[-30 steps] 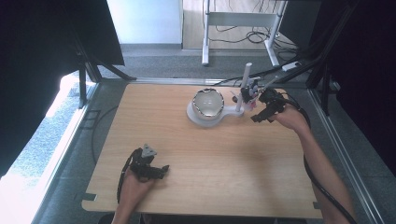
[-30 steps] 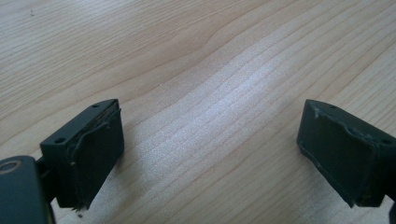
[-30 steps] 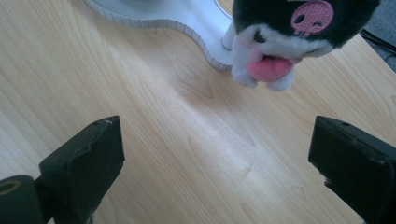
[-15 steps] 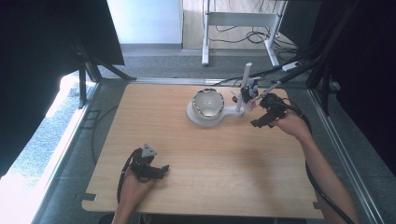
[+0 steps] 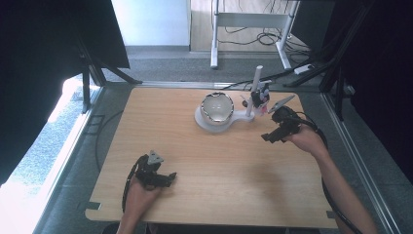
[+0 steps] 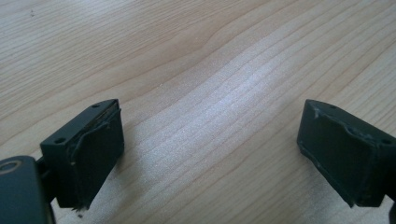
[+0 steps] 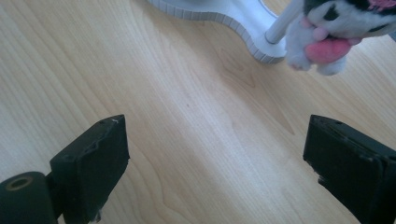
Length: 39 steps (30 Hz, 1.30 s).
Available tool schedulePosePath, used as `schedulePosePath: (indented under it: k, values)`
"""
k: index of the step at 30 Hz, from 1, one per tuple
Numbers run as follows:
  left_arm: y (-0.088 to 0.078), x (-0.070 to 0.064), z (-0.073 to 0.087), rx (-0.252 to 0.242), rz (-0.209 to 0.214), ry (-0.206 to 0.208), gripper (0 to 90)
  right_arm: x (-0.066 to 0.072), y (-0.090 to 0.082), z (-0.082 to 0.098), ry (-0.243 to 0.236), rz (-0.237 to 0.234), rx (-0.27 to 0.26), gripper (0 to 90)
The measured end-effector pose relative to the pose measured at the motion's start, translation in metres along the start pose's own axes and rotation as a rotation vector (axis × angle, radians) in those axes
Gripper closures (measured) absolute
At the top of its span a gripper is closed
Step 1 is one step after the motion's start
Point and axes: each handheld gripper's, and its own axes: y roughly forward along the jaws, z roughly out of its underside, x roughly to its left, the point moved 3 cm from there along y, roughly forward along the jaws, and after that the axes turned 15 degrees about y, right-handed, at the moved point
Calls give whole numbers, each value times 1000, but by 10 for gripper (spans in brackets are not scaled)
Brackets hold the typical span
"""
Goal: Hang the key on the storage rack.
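Plush toy [image 7: 334, 35] hangs on the stand's post, just beyond the empty, wide-open right hand-held gripper [image 7: 215, 158].

Your left tongs [image 6: 210, 163] stood wide apart, with nothing between the two black jaws. Under them lay only the bare, pale wooden counter [image 6: 205, 79], its grain running slantwise, with a soft sheen across the middle.

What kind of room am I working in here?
Probably a lab or test workspace, not a home: a bare wooden table ringed by black curtains, loose cables on the grey floor behind, and a white stand with a bowl set up for trials.
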Motion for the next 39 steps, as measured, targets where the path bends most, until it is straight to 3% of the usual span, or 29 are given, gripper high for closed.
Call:
schedulePosePath:
  k: [25, 39]
  values:
    - [0, 0, 0, 0, 0, 2, 73, 38, -16, 39, -78, -12, -32, 42]
    - [0, 0, 0, -3, -1, -3, 73, 55, -18, 58, -95, -24, -49, 30]
